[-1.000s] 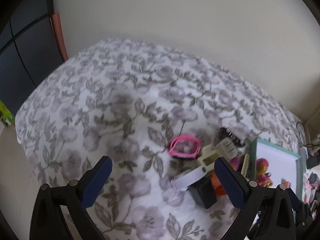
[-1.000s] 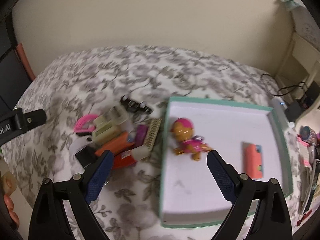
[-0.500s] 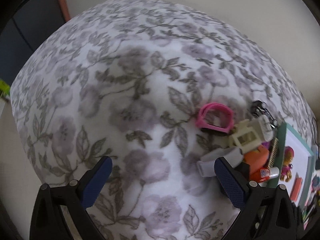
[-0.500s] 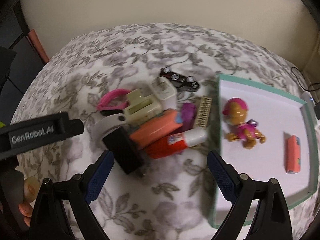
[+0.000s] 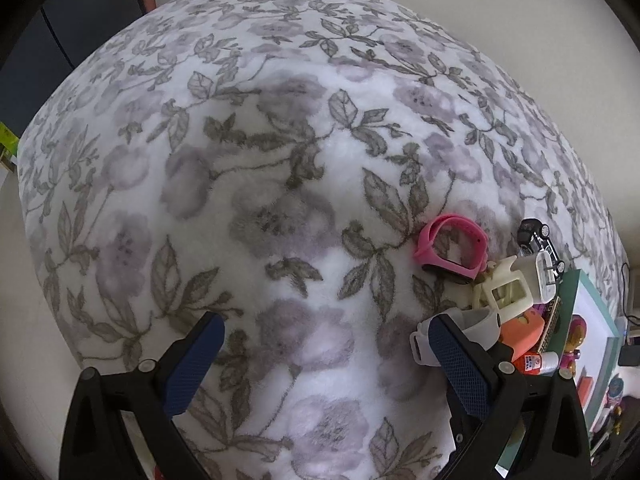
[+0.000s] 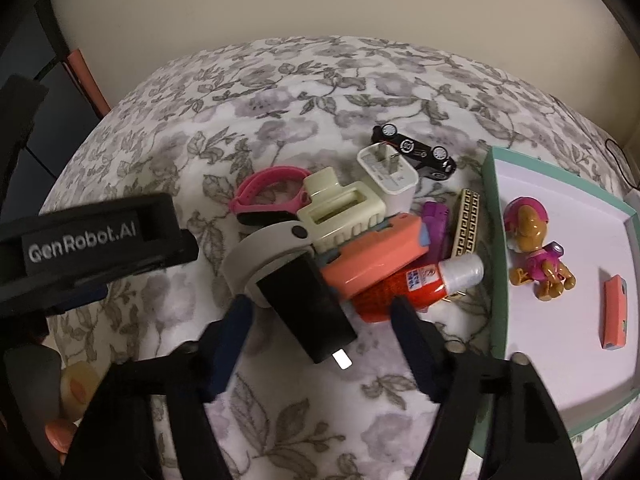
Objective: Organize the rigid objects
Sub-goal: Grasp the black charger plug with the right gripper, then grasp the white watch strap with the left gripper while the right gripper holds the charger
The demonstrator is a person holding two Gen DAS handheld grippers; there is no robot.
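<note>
the black charger (image 6: pixel 310 307) lies at the near edge of the pile on the bed (image 6: pixel 280 92), long axis pointing toward my right tongs (image 6: pixel 320 312), which straddle it wide apart. my left tongs (image 5: pixel 324 350) gape empty over blanket.

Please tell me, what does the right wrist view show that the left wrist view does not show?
Only the right wrist view shows the black block between the open right gripper fingers. Only the left wrist view shows the open left gripper over bare blanket. Both show the pink band, toy car and tray.
</note>
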